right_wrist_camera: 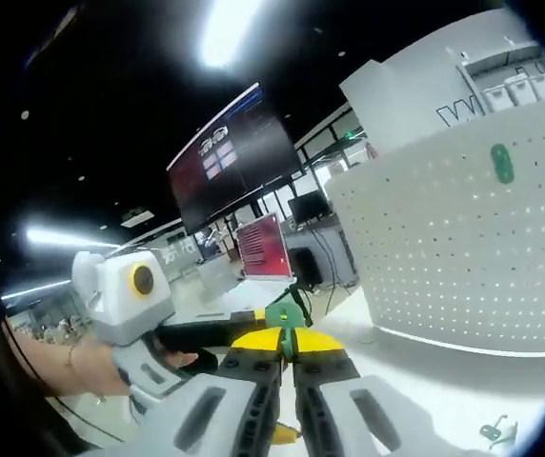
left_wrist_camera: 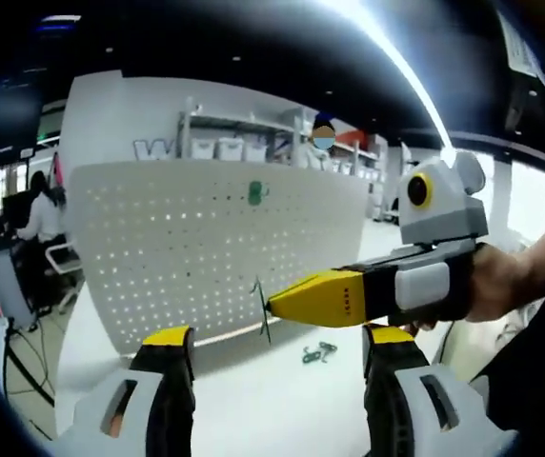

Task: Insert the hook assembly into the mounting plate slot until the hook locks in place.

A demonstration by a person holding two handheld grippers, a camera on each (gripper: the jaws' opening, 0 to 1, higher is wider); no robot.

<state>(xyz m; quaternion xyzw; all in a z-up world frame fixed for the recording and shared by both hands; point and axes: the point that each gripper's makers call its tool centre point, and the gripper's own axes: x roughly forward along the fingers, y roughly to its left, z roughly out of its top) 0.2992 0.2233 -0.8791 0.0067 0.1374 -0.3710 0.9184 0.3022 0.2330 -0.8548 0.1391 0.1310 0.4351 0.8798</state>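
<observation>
White tabletop with an upright pegboard and a few small green hooks

A white table [left_wrist_camera: 253, 400] carries a white perforated pegboard panel [left_wrist_camera: 206, 248] that stands upright on it, its lower edge touching the surface along a curved line in the left gripper view. Near the foot of the panel, a little in front of it, two small green hooks [left_wrist_camera: 318, 354] lie loose on the bare top, close together. In the right gripper view the same tabletop [right_wrist_camera: 415, 381] runs under the panel [right_wrist_camera: 463, 238], and a small greenish piece [right_wrist_camera: 494, 430], probably another of those hooks though too small to tell, lies on the surface near the view's lower right.
</observation>
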